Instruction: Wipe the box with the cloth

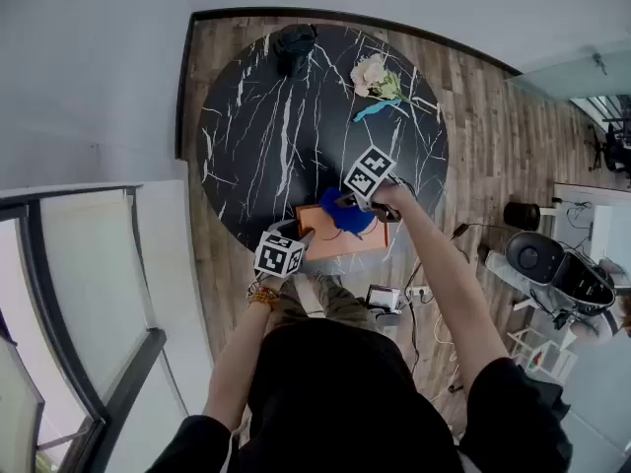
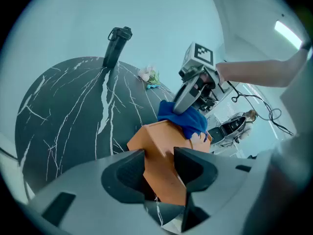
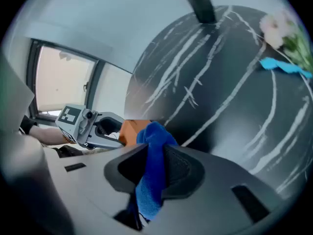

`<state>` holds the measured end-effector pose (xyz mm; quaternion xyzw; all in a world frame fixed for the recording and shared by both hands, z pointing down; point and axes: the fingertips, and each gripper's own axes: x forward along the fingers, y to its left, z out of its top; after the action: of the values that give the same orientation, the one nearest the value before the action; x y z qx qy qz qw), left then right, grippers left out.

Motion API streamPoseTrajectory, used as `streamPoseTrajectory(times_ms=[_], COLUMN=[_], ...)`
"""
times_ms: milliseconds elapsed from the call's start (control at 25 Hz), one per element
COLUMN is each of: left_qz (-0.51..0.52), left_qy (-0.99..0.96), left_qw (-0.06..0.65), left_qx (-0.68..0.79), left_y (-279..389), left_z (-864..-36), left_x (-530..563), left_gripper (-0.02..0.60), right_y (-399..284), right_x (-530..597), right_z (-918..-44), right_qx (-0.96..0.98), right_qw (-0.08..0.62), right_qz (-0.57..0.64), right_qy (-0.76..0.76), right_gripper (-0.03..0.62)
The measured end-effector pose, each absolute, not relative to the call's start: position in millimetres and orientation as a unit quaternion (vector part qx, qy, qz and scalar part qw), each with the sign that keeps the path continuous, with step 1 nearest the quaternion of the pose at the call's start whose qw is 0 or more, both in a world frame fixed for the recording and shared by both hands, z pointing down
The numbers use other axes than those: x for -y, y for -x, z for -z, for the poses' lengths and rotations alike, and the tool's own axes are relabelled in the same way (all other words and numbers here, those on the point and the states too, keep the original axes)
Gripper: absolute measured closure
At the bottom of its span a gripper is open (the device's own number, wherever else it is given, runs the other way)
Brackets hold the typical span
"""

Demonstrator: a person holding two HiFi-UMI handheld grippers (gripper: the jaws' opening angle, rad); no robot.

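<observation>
Right fingers [image 3: 182,169] clamp the blue cloth [image 3: 152,146] and hold it on top of the orange box [image 1: 345,245] at the table's [image 1: 256,136] near edge, while left fingers [image 2: 124,173] stand released, spread around the box's corner.

This looks like a room in a home or flat. A round black marble-look table [image 1: 256,136] with white veins fills the upper middle of the head view, standing on a wood-plank floor [image 1: 493,136] against plain white walls [image 1: 99,67], and a pale flower [image 1: 373,75] lies near the table's upper right edge. At the lower left a dark-framed glass panel [image 1: 89,294] runs beside the wall. At the right edge a rounded grey-and-black appliance [image 1: 552,269] sits on the floor, with a white power strip [image 1: 418,291] and trailing cables nearer the table.
</observation>
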<state>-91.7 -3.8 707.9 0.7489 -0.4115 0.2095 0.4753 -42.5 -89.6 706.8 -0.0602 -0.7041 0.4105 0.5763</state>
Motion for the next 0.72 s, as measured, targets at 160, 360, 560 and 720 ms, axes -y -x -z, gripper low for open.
streamPoseTrajectory(times_ms=[160,360,560,720], left_qz=[-0.215,-0.221,-0.229,-0.234], left_qy=[-0.749,-0.749,-0.748,-0.740], left_qw=[0.481,0.488,0.500,0.508], left_qx=[0.402,0.389,0.373,0.375], left_y=[90.0,89.8,87.2,89.2], left_z=[-709.3,-708.7,-709.9,-710.1], left_x=[1.4,5.5,6.6,6.9], left_gripper=[0.390,0.388,0.385,0.387], right_y=[-28.1,-4.2,93.4,110.8], right_x=[120.1,112.6,68.1,59.4], right_z=[-714.4,-719.5,-723.2,-729.0], right_qx=[0.648,0.611,0.615,0.600], right_qw=[0.596,0.621,0.621,0.647], right_qz=[-0.474,-0.490,-0.470,-0.439], right_qy=[-0.008,0.015,0.126,0.167], right_gripper=[0.520,0.520,0.522,0.522])
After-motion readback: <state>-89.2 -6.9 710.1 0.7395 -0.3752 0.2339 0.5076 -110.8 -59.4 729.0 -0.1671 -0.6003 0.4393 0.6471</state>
